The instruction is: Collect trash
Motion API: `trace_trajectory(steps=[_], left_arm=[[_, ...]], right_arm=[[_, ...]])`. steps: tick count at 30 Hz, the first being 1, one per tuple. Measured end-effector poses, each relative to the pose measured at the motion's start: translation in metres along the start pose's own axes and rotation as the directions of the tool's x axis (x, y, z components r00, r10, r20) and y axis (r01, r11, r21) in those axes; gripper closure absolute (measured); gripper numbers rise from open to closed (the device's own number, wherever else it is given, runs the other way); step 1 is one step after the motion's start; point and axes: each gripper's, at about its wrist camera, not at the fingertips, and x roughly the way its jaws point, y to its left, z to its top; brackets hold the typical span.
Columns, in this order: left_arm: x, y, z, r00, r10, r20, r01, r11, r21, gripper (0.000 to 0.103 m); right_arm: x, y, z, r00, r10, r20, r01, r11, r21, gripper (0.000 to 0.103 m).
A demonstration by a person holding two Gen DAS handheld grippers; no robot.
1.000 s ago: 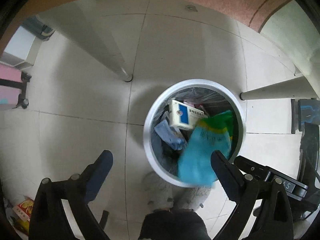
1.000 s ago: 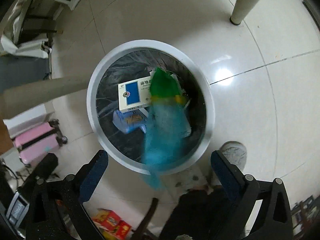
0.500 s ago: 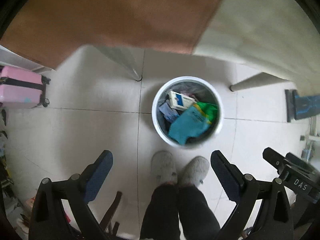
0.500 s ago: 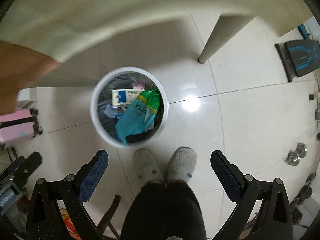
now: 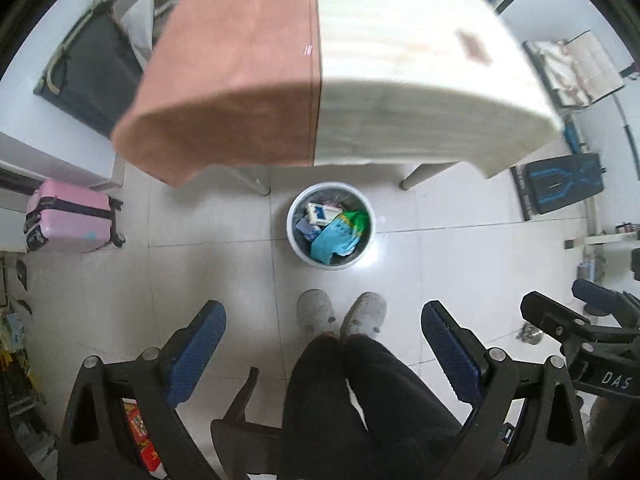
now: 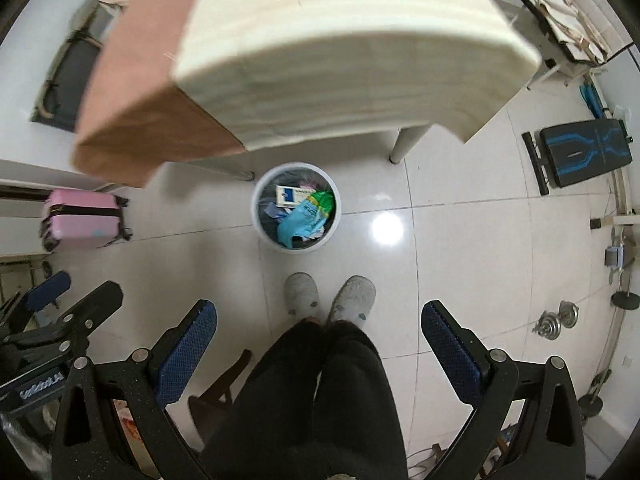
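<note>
A wide table (image 5: pixel 420 80) draped in a cream cloth, with a rust-brown cloth (image 5: pixel 236 80) over its left part, is filling the top of both views, its edges blurred. Under it the glossy white tiled floor (image 5: pixel 460 264) is spreading out, catching a bright spot of light just right of the bin. A pink hard-shell suitcase (image 5: pixel 68 222) is standing by the wall at the left, and a black-and-blue folded bench (image 6: pixel 584 156) is lying at the right.

The person's legs in black trousers (image 6: pixel 316 392) are reaching down to two grey fluffy slippers (image 5: pixel 342 314), which are pointing at the bin from near it.

The left gripper (image 5: pixel 324 356) and the right gripper (image 6: pixel 318 352) are both hovering high above the floor, each with its blue-padded fingers spread wide and nothing between them.

The round white trash bin (image 5: pixel 296 240) with a dark liner is sitting on the floor just in front of the table's near edge, between two table legs. Inside it a crumpled teal-and-green plastic bag (image 5: pixel 338 232) is lying on top (partly draped toward the near rim), touching a white-and-blue cardboard box (image 5: pixel 320 213) behind it.
</note>
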Motion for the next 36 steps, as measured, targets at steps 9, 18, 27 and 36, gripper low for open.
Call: trace_trajectory(steps=[9,18,27,36], left_arm=[[-0.108,0.002,-0.019,0.983,-0.157,0.098,0.161,0.986,-0.034,0.003],[-0.173,0.011,-0.035,0.95,-0.244,0.197,0.258,0.965,-0.049,0.003],[-0.211,0.02,-0.043,0.926,-0.272,0.263,0.29,0.957,-0.031,0.0],[-0.22,0.025,-0.049,0.923,-0.272,0.273,0.292,0.956,-0.035,0.0]], right_arm=[[-0.129,0.002,-0.023,0.989,0.125,0.075,-0.121,0.991,-0.053,0.0],[-0.216,0.021,-0.049,0.965,0.237,0.115,-0.222,0.967,-0.126,0.0],[-0.251,0.041,-0.061,0.958,0.251,0.142,-0.228,0.96,-0.161,0.0],[-0.261,0.046,-0.067,0.961,0.241,0.137,-0.219,0.963,-0.156,0.0]])
